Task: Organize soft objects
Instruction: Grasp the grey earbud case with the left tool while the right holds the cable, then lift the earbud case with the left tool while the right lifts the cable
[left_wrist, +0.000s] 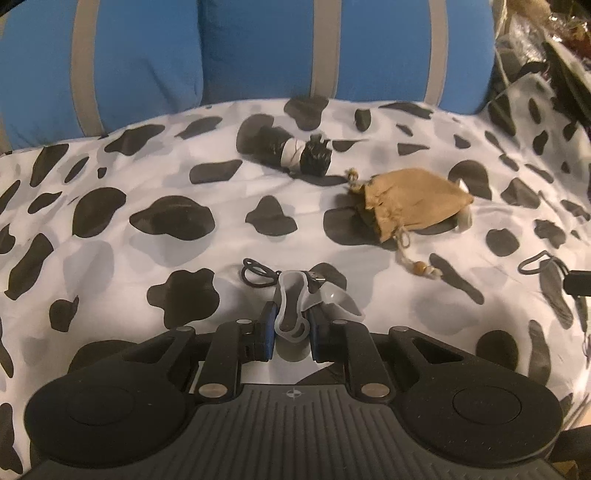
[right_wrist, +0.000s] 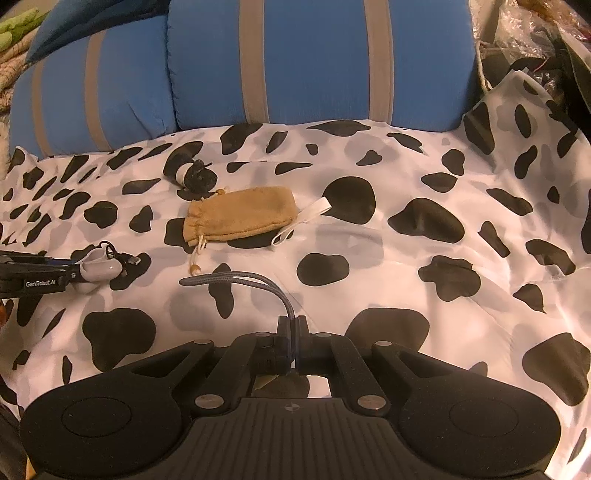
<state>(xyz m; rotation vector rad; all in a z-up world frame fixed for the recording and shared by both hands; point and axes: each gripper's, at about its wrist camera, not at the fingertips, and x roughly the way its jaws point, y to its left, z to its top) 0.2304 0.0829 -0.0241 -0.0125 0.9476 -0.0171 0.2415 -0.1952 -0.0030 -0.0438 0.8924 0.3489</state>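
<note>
Nearest the left wrist camera, the left gripper (left_wrist: 291, 328) has its blue-padded jaws clamped on a soft translucent silicone case (left_wrist: 295, 306), held just above the cow-print bedsheet (left_wrist: 110, 266). Just past the case, a thin black cord (left_wrist: 258, 275) lies looped on the sheet. Close to the right wrist camera, the right gripper (right_wrist: 292, 341) is pinched tight on a grey braided cable (right_wrist: 251, 278), which arches up and off to the left. Farther out lies a tan drawstring pouch (right_wrist: 240, 219), its beaded string (right_wrist: 195, 266) trailing toward the cable, with a white strap (right_wrist: 303, 219) touching its right end. Beyond the pouch rests a black rolled bundle (left_wrist: 286, 151) banded in white. Blue cushions (right_wrist: 314, 62) with grey stripes stand at the back.
</note>
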